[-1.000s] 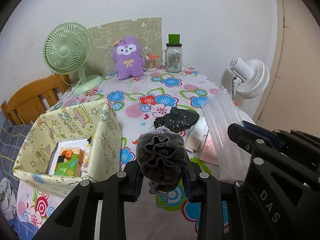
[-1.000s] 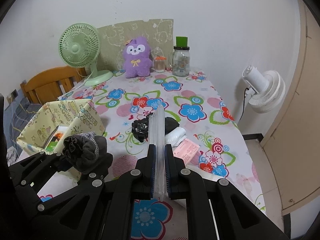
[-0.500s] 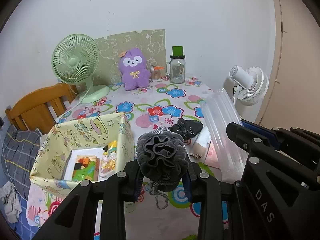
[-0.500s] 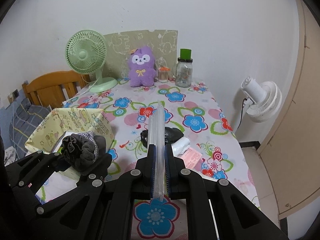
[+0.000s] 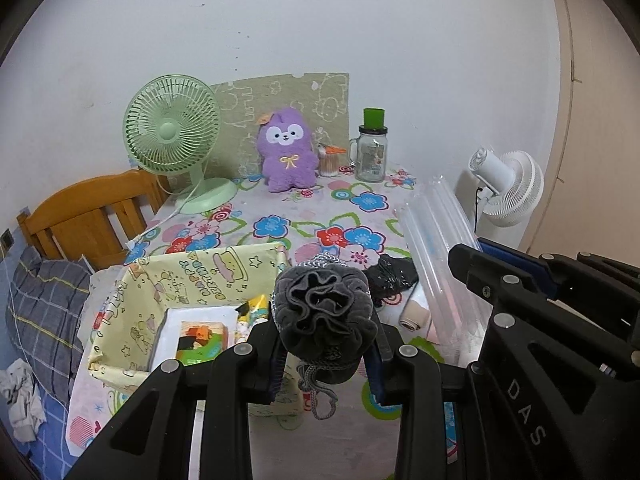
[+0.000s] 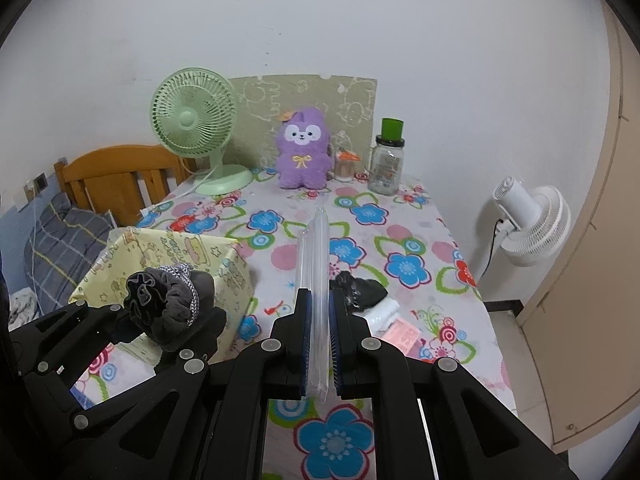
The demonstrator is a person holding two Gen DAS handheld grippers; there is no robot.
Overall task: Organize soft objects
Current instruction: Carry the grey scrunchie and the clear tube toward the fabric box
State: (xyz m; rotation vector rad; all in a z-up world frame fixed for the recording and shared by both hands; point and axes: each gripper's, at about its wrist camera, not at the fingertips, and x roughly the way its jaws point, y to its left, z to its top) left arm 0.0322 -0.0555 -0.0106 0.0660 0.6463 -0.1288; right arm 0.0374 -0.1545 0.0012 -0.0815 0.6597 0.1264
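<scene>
At the worktop's left edge, the yellow fabric bin (image 5: 120, 300) holds some packets. The left hand-held gripper (image 5: 326, 354) clamps a grey drawstring pouch (image 5: 324, 316) above it, unreleased. The right hand-held gripper (image 6: 319, 344) pinches a clear inflated air-column sheet (image 6: 316, 256). A black bag (image 6: 362, 290) and white roll (image 6: 382, 312) remain near the right edge.

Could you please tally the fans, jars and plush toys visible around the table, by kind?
Fans: 2, green fan and white fan
Jars: 2, green-capped glass jar and small orange-lidded jar
Plush toys: 1, purple plush
Total: 5
</scene>
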